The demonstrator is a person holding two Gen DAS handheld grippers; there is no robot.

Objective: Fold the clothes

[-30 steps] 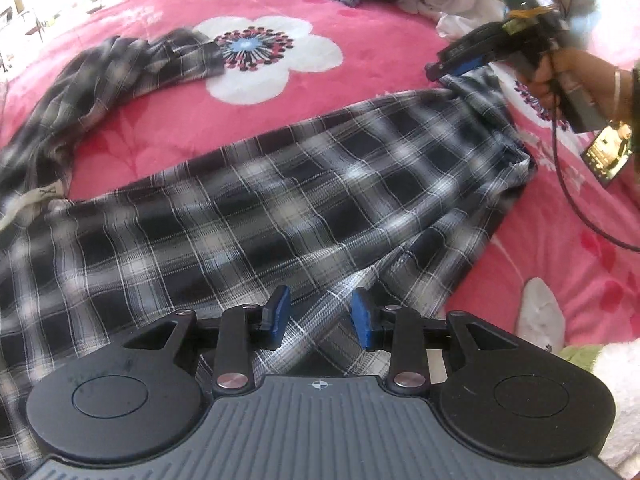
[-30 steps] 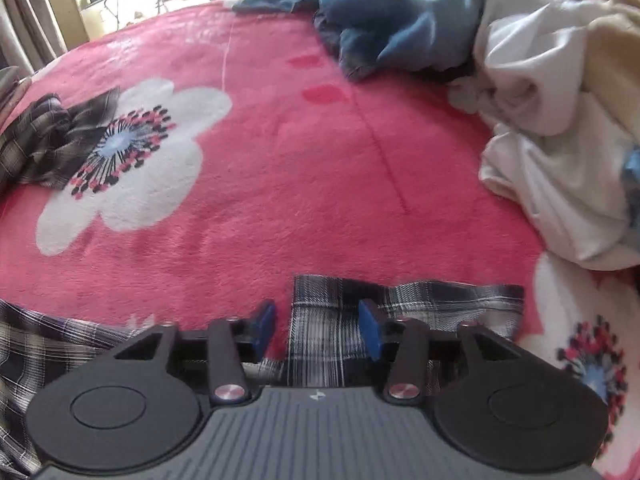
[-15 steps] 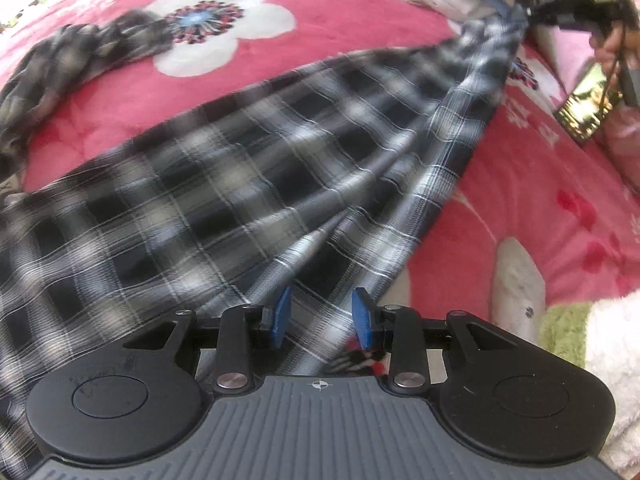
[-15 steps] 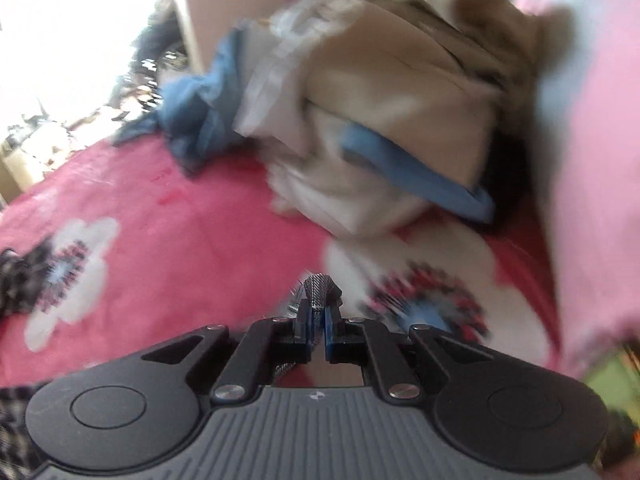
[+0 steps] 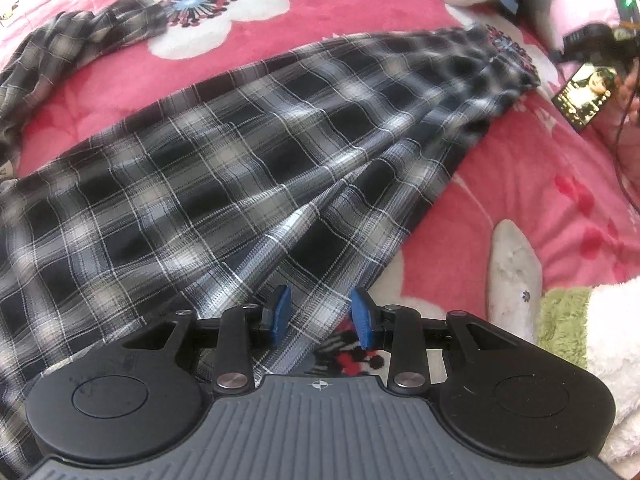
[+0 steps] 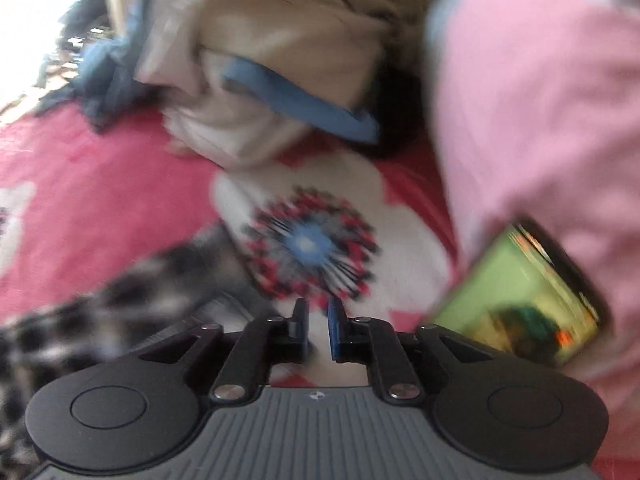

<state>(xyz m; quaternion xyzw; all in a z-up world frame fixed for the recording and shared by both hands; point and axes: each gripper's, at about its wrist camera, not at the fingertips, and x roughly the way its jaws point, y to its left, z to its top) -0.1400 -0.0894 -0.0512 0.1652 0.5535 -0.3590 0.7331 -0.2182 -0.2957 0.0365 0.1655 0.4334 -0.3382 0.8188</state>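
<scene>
Plaid cloth, black, grey and white: a shirt [image 5: 248, 168] lies spread across a pink flowered bed [image 5: 532, 184], its sleeve [image 5: 80, 48] trailing off to the far left. The left gripper [image 5: 320, 312] hovers over the near hem with its fingers spread, pinching nothing. To the right, the right gripper [image 6: 318, 320] shows a narrow gap, empty, beside the blurred shirt edge. A lit phone [image 6: 528, 292] lies right of it. The fabric looks light, soft and limp; hems and corners seem the best holds.

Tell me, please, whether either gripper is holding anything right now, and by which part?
Nothing is held. The left gripper is open over the plaid shirt; the right gripper shows an empty gap.
</scene>
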